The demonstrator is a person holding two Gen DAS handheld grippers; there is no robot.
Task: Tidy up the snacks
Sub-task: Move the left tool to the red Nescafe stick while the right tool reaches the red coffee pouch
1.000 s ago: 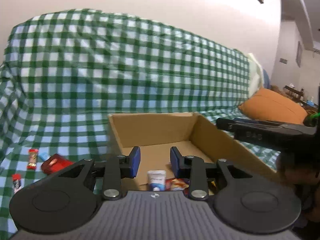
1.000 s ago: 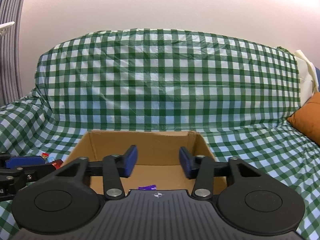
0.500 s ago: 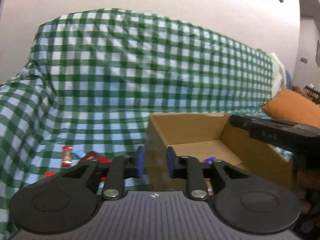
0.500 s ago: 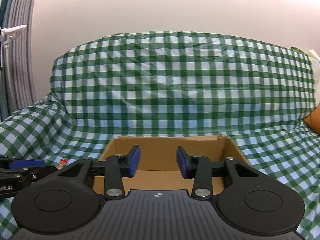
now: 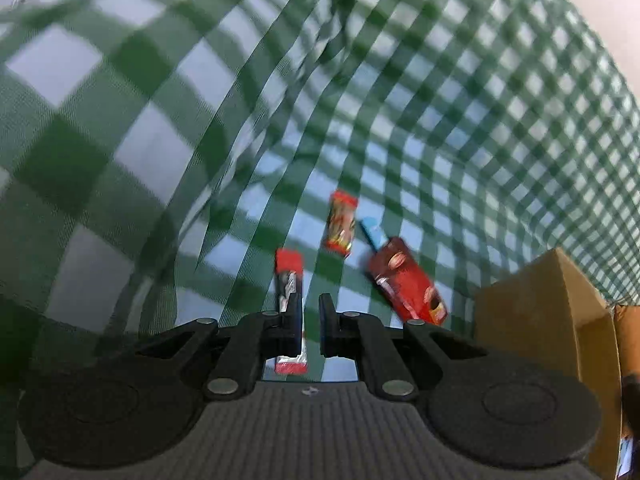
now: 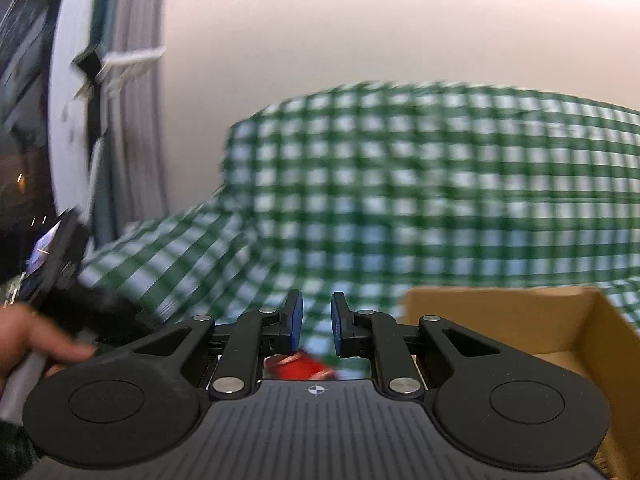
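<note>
On the green-checked cloth (image 5: 460, 168) lie a red-and-white bar (image 5: 287, 268), a red-and-yellow packet (image 5: 341, 224), a small blue packet (image 5: 372, 234) and a dark red pouch (image 5: 406, 284). My left gripper (image 5: 310, 316) points down at them. Its jaws are closing to a narrow gap with nothing gripped, and the bar runs partly behind the left finger. The cardboard box (image 5: 532, 312) stands to the right. My right gripper (image 6: 317, 320) hovers left of the box (image 6: 500, 304), jaws closing on nothing, a red packet (image 6: 300, 364) blurred below it.
A person's hand (image 6: 28, 344) holds the left gripper's dark body (image 6: 60, 264) at the left edge of the right wrist view. Behind are a pale wall (image 6: 360, 20) and grey curtains (image 6: 132, 120). The checked cloth rises steeply over the sofa arm (image 5: 100, 140) on the left.
Both grippers swung left, away from the box. The left one tipped down over the loose snacks on the cloth. Both pairs of jaws narrowed, and the views are blurred.
</note>
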